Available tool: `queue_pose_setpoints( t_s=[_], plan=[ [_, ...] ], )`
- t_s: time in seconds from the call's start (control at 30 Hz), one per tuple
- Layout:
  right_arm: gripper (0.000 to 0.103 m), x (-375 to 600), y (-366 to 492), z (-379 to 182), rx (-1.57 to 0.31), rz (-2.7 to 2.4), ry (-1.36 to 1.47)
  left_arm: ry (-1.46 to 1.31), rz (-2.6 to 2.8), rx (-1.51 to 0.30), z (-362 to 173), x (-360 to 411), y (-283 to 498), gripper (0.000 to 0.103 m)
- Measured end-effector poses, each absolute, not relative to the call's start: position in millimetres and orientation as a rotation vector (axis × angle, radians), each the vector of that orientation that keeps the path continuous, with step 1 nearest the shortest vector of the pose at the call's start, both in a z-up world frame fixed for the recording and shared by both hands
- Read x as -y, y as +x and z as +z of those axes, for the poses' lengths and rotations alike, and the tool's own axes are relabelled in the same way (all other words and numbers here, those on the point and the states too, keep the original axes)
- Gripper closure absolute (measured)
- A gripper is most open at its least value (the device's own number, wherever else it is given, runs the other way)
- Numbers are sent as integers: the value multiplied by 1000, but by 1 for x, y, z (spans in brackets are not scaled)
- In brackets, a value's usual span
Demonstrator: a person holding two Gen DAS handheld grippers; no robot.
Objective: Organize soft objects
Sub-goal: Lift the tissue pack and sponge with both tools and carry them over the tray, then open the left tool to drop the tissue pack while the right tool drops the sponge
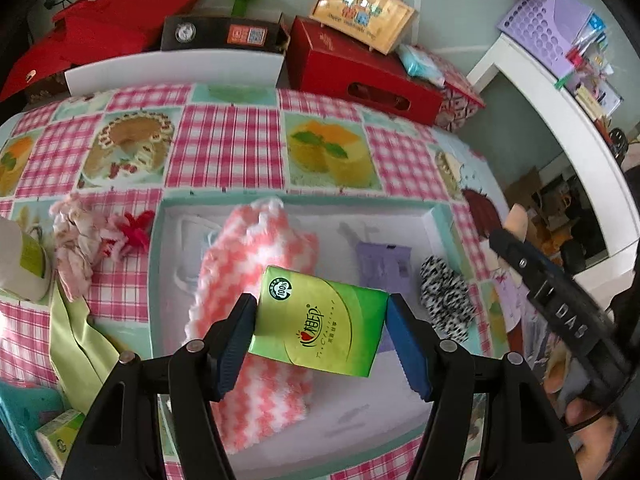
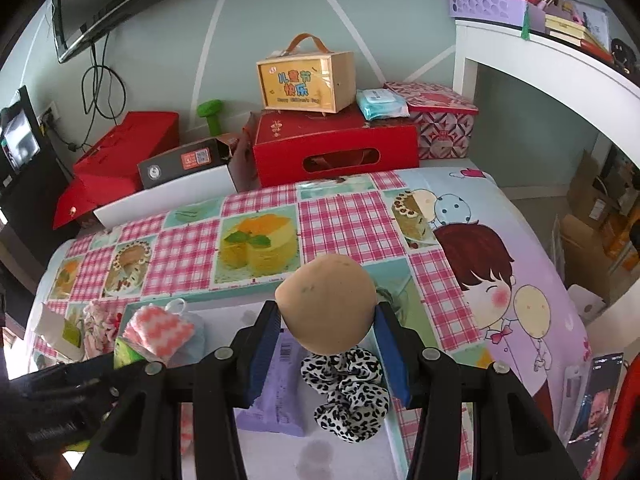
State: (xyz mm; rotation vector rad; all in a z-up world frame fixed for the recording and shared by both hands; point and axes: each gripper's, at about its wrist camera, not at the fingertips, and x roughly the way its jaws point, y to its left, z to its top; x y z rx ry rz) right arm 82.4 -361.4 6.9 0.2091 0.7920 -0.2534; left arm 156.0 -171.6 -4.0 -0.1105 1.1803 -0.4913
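left wrist view: left gripper (image 1: 322,320), blue pads clamped on a green plastic tissue packet (image 1: 320,320), held above a shallow white tray with mint rim (image 1: 160,248); inside lie a pink-and-white zigzag fluffy cloth (image 1: 256,264), a lilac packet (image 1: 380,260) and a black-and-white leopard-print scrunchie (image 1: 446,300).
right wrist view: right gripper (image 2: 326,320) clamped on a tan egg-shaped sponge (image 2: 328,304), above the scrunchie (image 2: 348,392).

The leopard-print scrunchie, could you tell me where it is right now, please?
The leopard-print scrunchie lies in the white tray, at its right end beside the purple packet; in the right wrist view it sits just below the held beige sponge.
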Motion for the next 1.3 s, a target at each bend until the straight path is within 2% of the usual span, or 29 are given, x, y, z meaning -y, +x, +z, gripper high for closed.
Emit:
queue_pose_setpoints(
  t_s=[0.9,1.0,1.07,1.3],
  plan=[
    [51,319,114,-37,-980,-136,177,-51,-460,-1244,-28,175,149,37],
    [47,319,113,-36,-978,-144,181,-56,-456,-1244,-27,174,149,36],
    [31,320,113,-36,-977,-158,180,-56,-453,-1245,-27,173,149,36],
    [30,319,111,-30,-958,-173,169,-52,-451,-1230,-20,172,148,36]
  ],
)
